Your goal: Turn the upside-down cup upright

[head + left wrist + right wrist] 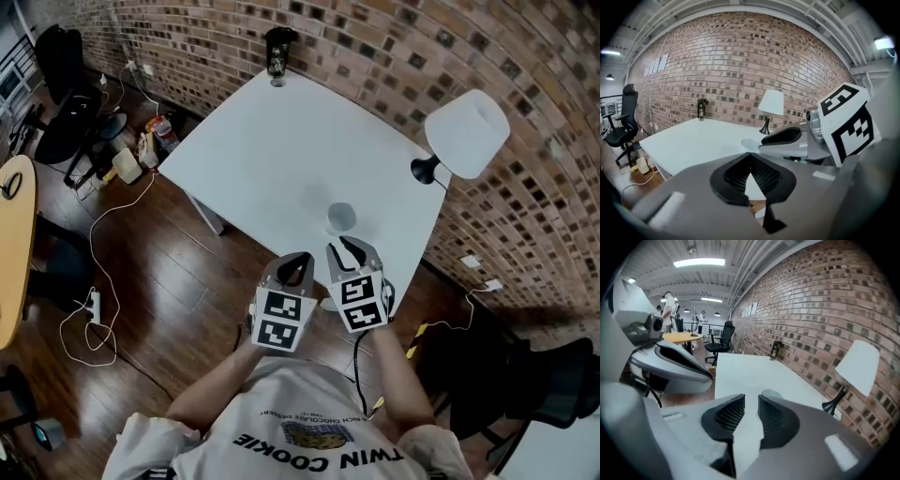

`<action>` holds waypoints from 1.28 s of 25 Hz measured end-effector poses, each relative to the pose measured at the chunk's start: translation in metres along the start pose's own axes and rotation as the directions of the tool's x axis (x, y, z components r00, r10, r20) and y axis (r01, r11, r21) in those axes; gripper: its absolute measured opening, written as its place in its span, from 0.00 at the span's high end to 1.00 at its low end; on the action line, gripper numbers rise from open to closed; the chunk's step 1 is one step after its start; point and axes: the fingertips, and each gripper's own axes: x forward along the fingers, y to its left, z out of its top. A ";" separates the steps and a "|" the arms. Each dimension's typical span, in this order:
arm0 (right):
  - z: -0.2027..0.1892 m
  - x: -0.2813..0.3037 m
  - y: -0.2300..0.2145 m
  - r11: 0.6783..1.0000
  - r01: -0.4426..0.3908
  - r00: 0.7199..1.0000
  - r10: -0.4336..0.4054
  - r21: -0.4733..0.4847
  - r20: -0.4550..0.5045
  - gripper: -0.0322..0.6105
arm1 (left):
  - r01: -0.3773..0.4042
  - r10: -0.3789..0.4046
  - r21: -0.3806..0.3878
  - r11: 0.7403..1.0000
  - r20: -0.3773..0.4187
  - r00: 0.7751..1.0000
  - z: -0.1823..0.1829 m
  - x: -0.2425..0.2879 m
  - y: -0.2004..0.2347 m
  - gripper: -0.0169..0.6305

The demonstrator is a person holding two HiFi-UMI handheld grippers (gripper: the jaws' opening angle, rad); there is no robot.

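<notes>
Right gripper (751, 405) stands slightly parted, empty; left gripper (750, 159) is closed, empty; cup (341, 217) sits just ahead, untouched; the whole turning apparently remains.

The left tongs (298, 271) and right tongs (352, 251) sit side by side at the near edge of the table (272, 155). On the table, the cup (341, 217) stands just ahead of the right tongs, ahead and right of the left tongs. The lamp (465, 134) is further ahead and right, by the wall (394, 47). A bottle (278, 52) stands at the far corner, well ahead and left of both. A cable (94, 272) lies on the floor (187, 281), left of the tongs.
</notes>
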 end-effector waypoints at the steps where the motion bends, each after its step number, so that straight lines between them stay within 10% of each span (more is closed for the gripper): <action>1: 0.001 0.009 -0.003 1.000 0.007 1.000 -0.007 -0.030 -0.027 0.84 | 0.005 -0.005 -0.002 1.000 0.001 1.000 0.003 0.003 0.008 0.97; 14: -0.020 0.076 -0.014 0.990 -0.072 0.955 0.034 -0.120 -0.296 0.84 | 0.044 -0.045 -0.015 0.999 -0.010 0.999 0.016 0.028 0.065 0.97; 25: -0.002 0.074 -0.021 0.982 -0.151 0.972 0.168 0.113 -0.166 0.92 | 0.021 -0.021 -0.031 0.999 -0.010 1.000 0.025 0.051 0.068 0.97; 28: 0.008 0.066 -0.032 0.916 -0.204 0.974 0.227 0.346 -0.027 0.92 | 0.013 -0.013 -0.027 1.000 -0.005 1.000 0.031 0.060 0.064 0.97; 32: 0.004 0.062 -0.050 0.698 -0.314 0.948 0.271 0.644 0.169 0.92 | 0.005 -0.005 -0.025 1.000 -0.004 1.000 0.036 0.072 0.056 0.97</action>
